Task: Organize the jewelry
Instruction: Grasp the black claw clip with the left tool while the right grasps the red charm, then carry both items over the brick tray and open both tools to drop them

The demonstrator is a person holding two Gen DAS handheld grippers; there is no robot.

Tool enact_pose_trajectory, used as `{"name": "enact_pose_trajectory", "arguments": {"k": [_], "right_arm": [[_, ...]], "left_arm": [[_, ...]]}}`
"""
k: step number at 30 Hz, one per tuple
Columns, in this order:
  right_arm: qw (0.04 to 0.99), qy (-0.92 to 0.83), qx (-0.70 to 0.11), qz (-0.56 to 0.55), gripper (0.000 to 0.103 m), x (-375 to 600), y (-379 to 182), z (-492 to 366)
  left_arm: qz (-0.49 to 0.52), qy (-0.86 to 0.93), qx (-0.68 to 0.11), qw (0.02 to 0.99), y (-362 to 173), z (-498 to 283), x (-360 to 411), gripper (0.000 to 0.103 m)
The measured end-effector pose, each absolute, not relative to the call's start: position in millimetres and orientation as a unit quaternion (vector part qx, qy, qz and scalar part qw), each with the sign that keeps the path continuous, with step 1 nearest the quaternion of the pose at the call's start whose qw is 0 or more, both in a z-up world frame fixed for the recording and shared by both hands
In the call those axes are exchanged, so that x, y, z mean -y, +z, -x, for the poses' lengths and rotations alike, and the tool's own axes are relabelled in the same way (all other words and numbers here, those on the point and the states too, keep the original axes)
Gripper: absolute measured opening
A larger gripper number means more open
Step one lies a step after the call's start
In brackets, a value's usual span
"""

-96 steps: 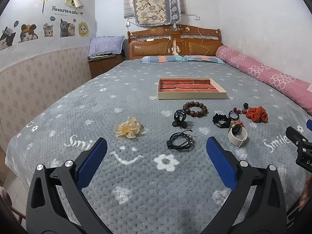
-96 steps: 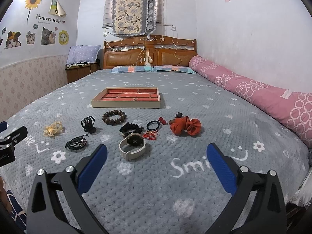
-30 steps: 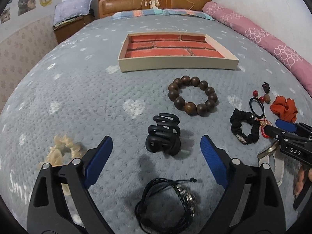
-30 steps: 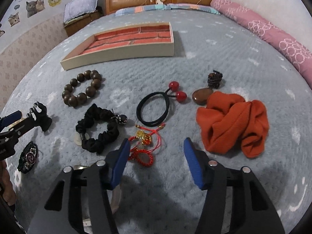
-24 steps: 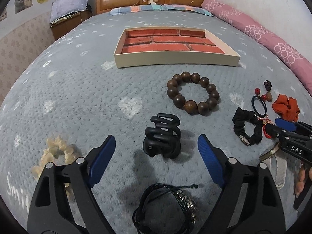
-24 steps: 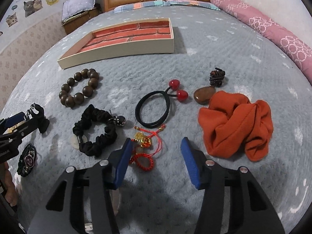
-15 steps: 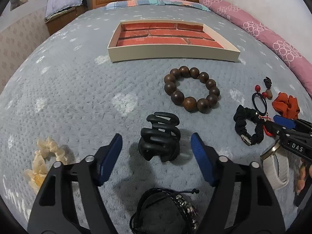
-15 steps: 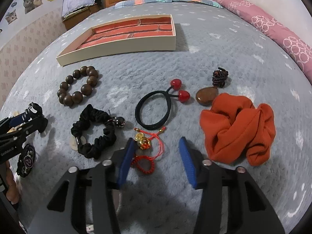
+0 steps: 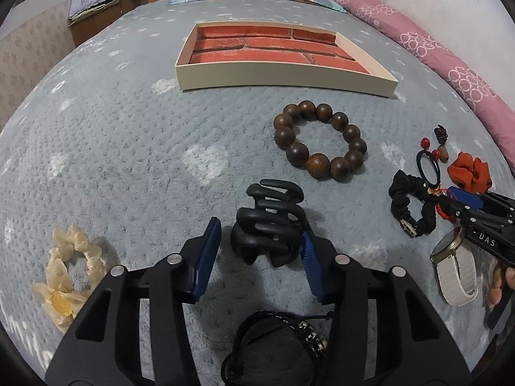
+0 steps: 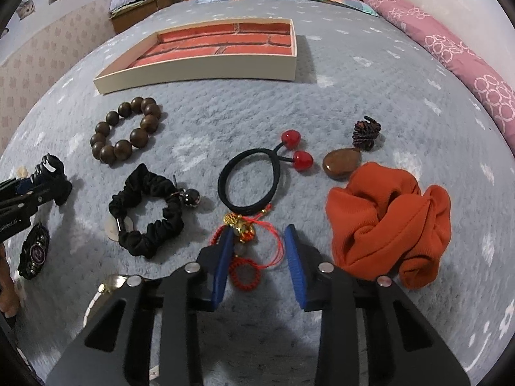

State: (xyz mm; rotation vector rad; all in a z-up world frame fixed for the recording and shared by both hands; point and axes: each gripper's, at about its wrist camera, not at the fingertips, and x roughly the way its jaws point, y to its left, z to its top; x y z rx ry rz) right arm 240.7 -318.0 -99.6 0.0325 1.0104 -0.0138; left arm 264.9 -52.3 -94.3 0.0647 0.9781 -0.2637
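Note:
A black claw hair clip (image 9: 268,212) lies on the grey bedspread between the blue pads of my left gripper (image 9: 260,229). Its jaws are closing; the right pad is at the clip's side and the left pad stands a little off it. In the right wrist view, a red cord charm with a gold bead (image 10: 246,230) lies between the pads of my right gripper (image 10: 260,231). These jaws are closing too, and the cord lies loose on the bed. The cream tray with a brick-pattern floor (image 9: 283,78) sits further up the bed and holds nothing.
Around the grippers lie a wooden bead bracelet (image 9: 318,143), black scrunchie (image 10: 145,209), red-beaded hair tie (image 10: 251,180), orange scrunchie (image 10: 386,218) and brown pendant (image 10: 341,164). Nearer me are a cream flower tie (image 9: 67,273), braided bracelet (image 9: 280,337) and white-strap watch (image 9: 457,270).
Both grippers have come down from high over the bed to just above the items. The left jaws have narrowed around the claw clip, the right jaws around the red cord charm.

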Motion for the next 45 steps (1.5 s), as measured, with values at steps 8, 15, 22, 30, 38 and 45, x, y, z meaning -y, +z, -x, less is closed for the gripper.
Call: {"name": "enact_pose_trajectory", "arguments": {"k": [8,15,22,30,38,45], "right_arm": [[0.885,-0.002,-0.466,-0.003,0.014,310,-101,-235],[0.895,0.002,-0.445,-0.01,0.011,311,-102,-229],[0.907,0.0,-0.421,-0.018,0.01,316,-95,-222],[0.918,-0.004,-0.395,-0.018,0.01,323,-73,-223],[0.933,0.003,-0.358,-0.023,0.01,326,-40,-266],[0.945,0.008,-0.327,-0.015,0.01,317,-10,-346]], "left_arm": [[-0.024,-0.139,-0.468,0.872,-95,-265,52,0.038],[-0.024,-0.14,-0.463,0.875,-92,-264,51,0.034],[-0.022,-0.135,-0.462,0.876,-89,-263,45,0.033],[-0.017,-0.137,-0.449,0.883,-73,-271,44,0.033],[-0.007,-0.152,-0.424,0.893,-41,-316,54,0.033],[0.0,-0.145,-0.415,0.898,-23,-402,68,0.033]]}}
